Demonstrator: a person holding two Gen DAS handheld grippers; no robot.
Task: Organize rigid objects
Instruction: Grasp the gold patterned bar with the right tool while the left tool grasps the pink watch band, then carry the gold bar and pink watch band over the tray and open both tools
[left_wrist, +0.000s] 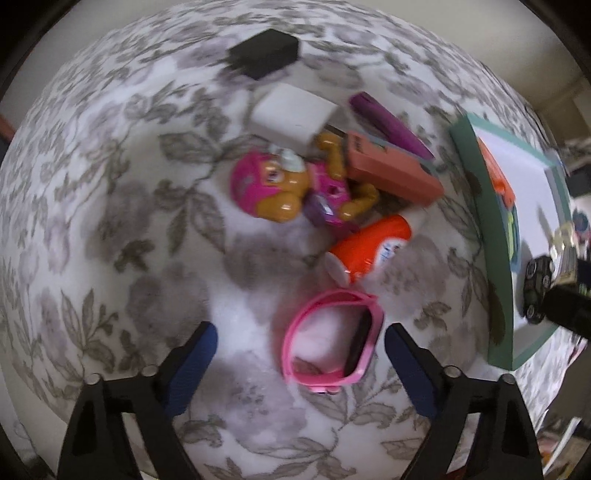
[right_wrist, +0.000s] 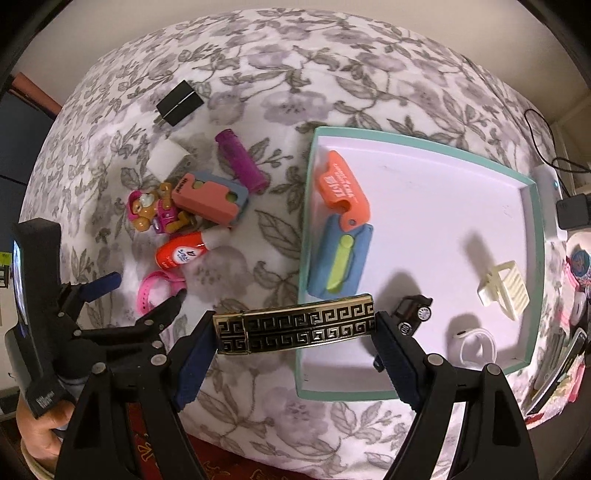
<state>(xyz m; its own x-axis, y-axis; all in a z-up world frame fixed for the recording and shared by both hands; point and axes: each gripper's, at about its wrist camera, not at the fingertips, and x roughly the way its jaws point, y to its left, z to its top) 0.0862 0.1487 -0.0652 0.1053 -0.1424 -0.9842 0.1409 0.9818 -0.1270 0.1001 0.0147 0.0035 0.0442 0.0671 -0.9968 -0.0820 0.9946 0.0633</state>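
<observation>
The bedspread (right_wrist: 369, 74) is white with grey flowers and leaves. The tray (right_wrist: 535, 236) is white inside with a teal rim. The lighter (right_wrist: 295, 325) bears a gold Greek-key pattern on black. The watch (left_wrist: 328, 339) is pink with a dark face; the bottle (left_wrist: 369, 247) is orange; the toy pup (left_wrist: 288, 188) is pink and tan.

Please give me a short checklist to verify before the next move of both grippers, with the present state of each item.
1. Right gripper grips the gold-black bar at both ends: ok.
2. Bar is over the tray: not ok, only its right end is past the rim.
3. Free floor in the tray for the bar: ok, the middle is bare; toy car is close to the bar's right end.
4. Left gripper open: ok.
5. Pink watch lies between the left fingers: ok, though toward the right one.
6. Left fingers touch the watch: cannot tell.
</observation>
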